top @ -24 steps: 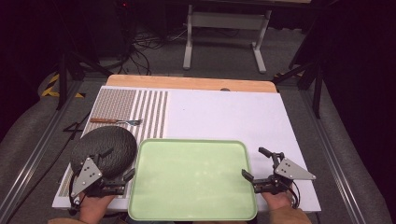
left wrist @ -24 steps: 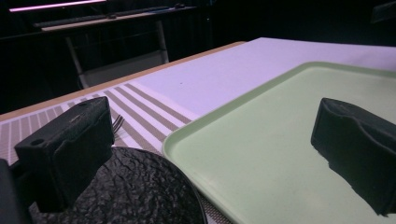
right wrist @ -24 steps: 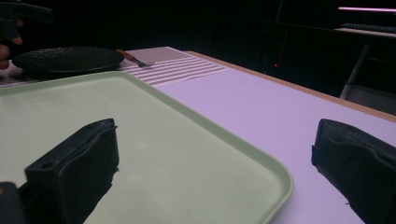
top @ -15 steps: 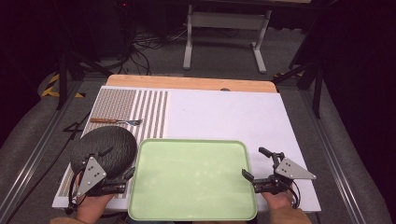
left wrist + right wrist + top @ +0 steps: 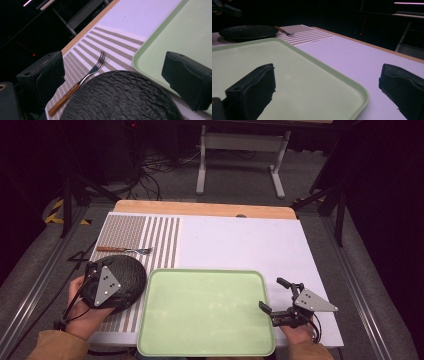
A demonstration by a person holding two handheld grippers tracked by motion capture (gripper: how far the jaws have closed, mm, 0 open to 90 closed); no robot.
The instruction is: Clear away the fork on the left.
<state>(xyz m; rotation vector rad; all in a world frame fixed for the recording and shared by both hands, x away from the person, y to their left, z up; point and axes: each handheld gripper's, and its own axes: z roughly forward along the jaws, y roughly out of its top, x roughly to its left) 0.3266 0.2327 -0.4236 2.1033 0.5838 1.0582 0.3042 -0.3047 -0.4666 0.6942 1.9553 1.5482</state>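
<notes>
A pale green tray [image 5: 207, 312] lies at the near middle of the table [image 5: 250, 240], a rounded rectangle with a low raised rim and a smooth, bare surface that catches a few soft glints. At its 9 o'clock, just beside the rim, sits a plate [image 5: 125, 280], round, black and low, its top rough and pebbled like dark stone. Whether plate and tray touch cannot be told. The plate rests on a mat [image 5: 145, 232] printed with fine brown checks and stripes. At the plate's 12 o'clock, near but apart from it, lies a fork [image 5: 125, 250] with a wooden handle and metal tines, the tines pointing toward 3 o'clock.

The left gripper [image 5: 112, 75] hangs over the plate's 9 o'clock side, held in a hand [image 5: 82, 307]. Its jaws stand wide apart with nothing between them; in the left gripper view the plate [image 5: 120, 97] spreads below the gap, with the fork [image 5: 82, 80] beyond and the tray [image 5: 180, 32] to the right.

The right gripper [image 5: 276, 295] sits at the tray's 4 o'clock corner, jaws wide and holding nothing. In the right gripper view one jaw stands over the tray [image 5: 287, 67] and the other over the white table [image 5: 362, 62], the rim running between them; the plate [image 5: 248, 32] and fork [image 5: 284, 31] show far off.
</notes>
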